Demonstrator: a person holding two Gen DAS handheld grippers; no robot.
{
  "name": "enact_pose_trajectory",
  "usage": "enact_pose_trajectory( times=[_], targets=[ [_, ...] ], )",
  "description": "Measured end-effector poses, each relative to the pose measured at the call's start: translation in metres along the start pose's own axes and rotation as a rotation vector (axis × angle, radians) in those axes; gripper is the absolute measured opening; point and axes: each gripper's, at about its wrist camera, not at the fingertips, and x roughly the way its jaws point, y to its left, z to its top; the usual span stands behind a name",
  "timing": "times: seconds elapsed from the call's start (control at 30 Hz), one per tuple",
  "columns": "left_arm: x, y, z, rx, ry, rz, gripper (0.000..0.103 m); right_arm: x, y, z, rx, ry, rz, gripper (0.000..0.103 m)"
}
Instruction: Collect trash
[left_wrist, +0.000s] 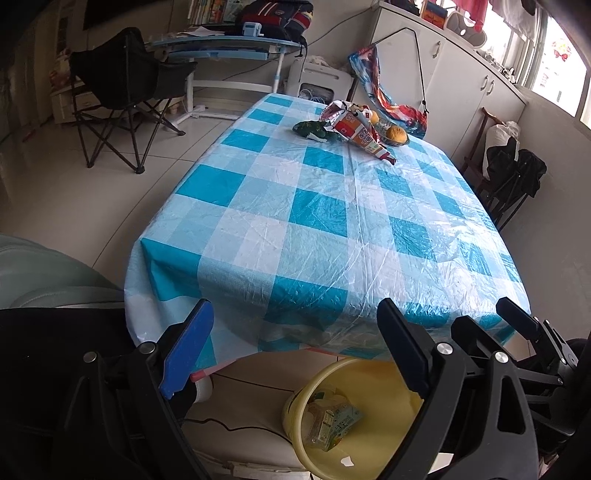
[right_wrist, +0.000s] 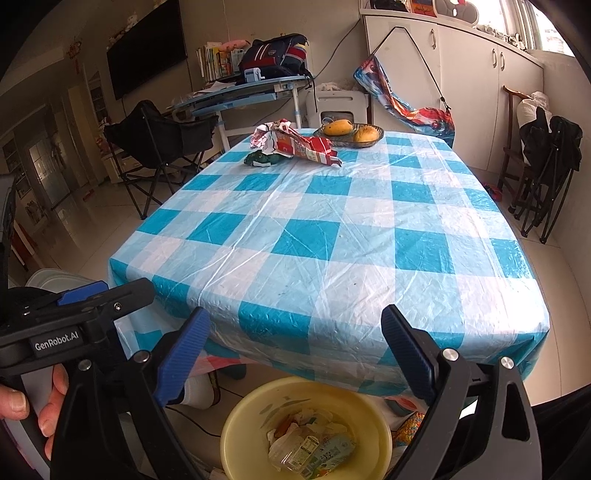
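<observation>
- My left gripper (left_wrist: 295, 347) has its jaws spread wide with nothing between them; my right gripper (right_wrist: 295, 354) is spread just as wide and equally empty. Both hang over the near edge of the table, above the round yellow plastic bin (right_wrist: 236, 424) on the floor.
- The bin already holds crumpled wrappers and a pale green carton, so I judge the next step to be fetching what remains on the blue-and-white checked plastic tablecloth (right_wrist: 332, 236).
- What remains lies at the far end, at about twelve o'clock from my left gripper: a crumpled red-and-white printed snack bag (left_wrist: 364, 136) and, touching its left side, a small dark green wrapper (left_wrist: 314, 131).
- In the right wrist view the same bag (right_wrist: 295, 146) sits at about eleven o'clock, just beside the shallow dark dish of yellow-orange fruit (right_wrist: 349, 134). The fruit is not trash; I should keep clear of it.
- To do this well I would reach across, come down on the bag's bunched middle rather than its flat tail, and close firmly, since thin foil slips.
- The green wrapper is low and flat; I would pinch a raised fold. Whether it is tucked under the bag I cannot tell from here.
- The cloth is loose and creased; I should avoid catching it.
</observation>
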Motion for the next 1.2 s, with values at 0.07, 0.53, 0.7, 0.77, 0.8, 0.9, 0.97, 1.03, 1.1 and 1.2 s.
enact_pose_trajectory(
  times=[0.07, 0.53, 0.7, 0.77, 0.8, 0.9, 0.97, 1.03, 1.1, 1.2],
  targets=[
    [0.000, 0.003, 0.001, -0.012, -0.004, -0.001, 0.086, -0.001, 0.000, 0.005, 0.004, -0.009, 0.019, 0.090],
    [0.019, -0.010, 0.008, 0.012, 0.001, 0.054, 0.087, 0.009, -0.019, 0.053, -0.033, -0.034, 0.094, 0.092],
    [0.026, -0.017, 0.007, 0.039, 0.020, 0.075, 0.087, 0.020, -0.024, 0.044, 0.012, 0.012, 0.118, 0.092],
    [0.028, -0.019, 0.007, 0.043, 0.027, 0.075, 0.087, 0.019, -0.022, 0.043, 0.011, 0.011, 0.125, 0.092],
    [0.029, -0.020, 0.007, 0.045, 0.028, 0.075, 0.087, 0.019, -0.022, 0.043, 0.012, 0.012, 0.126, 0.092],
    [0.029, -0.021, 0.007, 0.050, 0.031, 0.073, 0.087, 0.022, -0.021, 0.041, 0.021, 0.025, 0.129, 0.092],
    [0.029, -0.020, 0.006, 0.051, 0.031, 0.072, 0.087, 0.024, -0.020, 0.041, 0.020, 0.033, 0.130, 0.092],
    [0.029, -0.020, 0.006, 0.048, 0.033, 0.072, 0.087, 0.024, -0.019, 0.040, 0.016, 0.035, 0.129, 0.092],
    [0.030, -0.018, 0.006, 0.044, 0.036, 0.072, 0.087, 0.026, -0.017, 0.039, 0.014, 0.041, 0.128, 0.092],
    [0.030, -0.017, 0.006, 0.042, 0.038, 0.075, 0.087, 0.029, -0.016, 0.037, 0.012, 0.052, 0.125, 0.092]
  ],
)
